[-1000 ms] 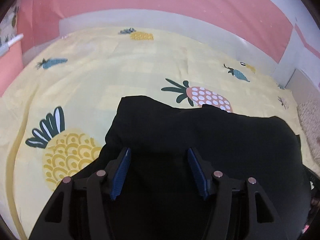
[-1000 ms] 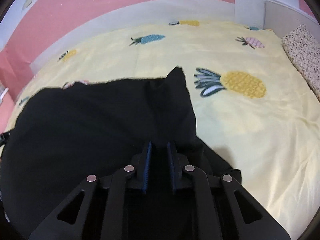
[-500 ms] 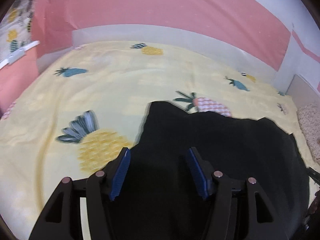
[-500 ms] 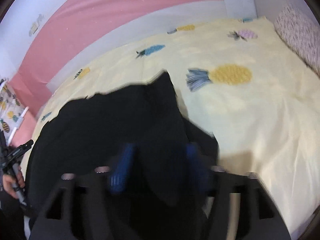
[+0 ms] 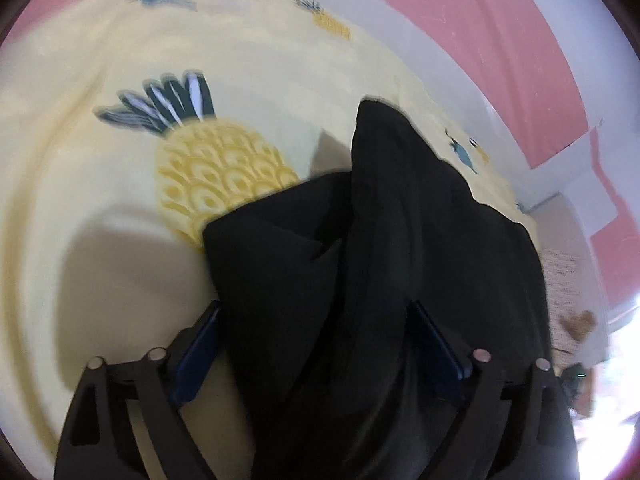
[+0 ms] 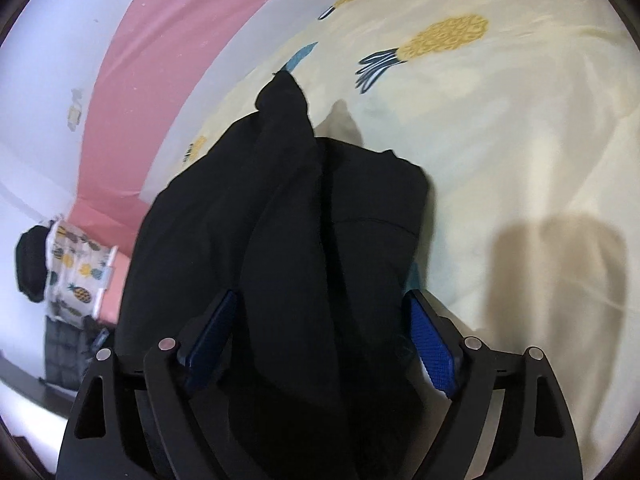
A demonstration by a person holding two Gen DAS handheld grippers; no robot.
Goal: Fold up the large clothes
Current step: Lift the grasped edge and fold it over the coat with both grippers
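1. Yellow pineapple-print bedsheet covers the bed under both tongs, with a pink and white wall behind.
2. Left tongs stand wide apart; the black garment lies bunched between the blue pads, which do not pinch it.
3. Right tongs are likewise spread wide, with the black garment heaped between them.
4. From each tongs the cloth runs toward 12 o'clock, ending in a raised point.
5. At 9 o'clock in the right view hangs a pineapple-print cloth.

Black garment, bunched into soft upright folds, resting on yellow pineapple-print bedsheet
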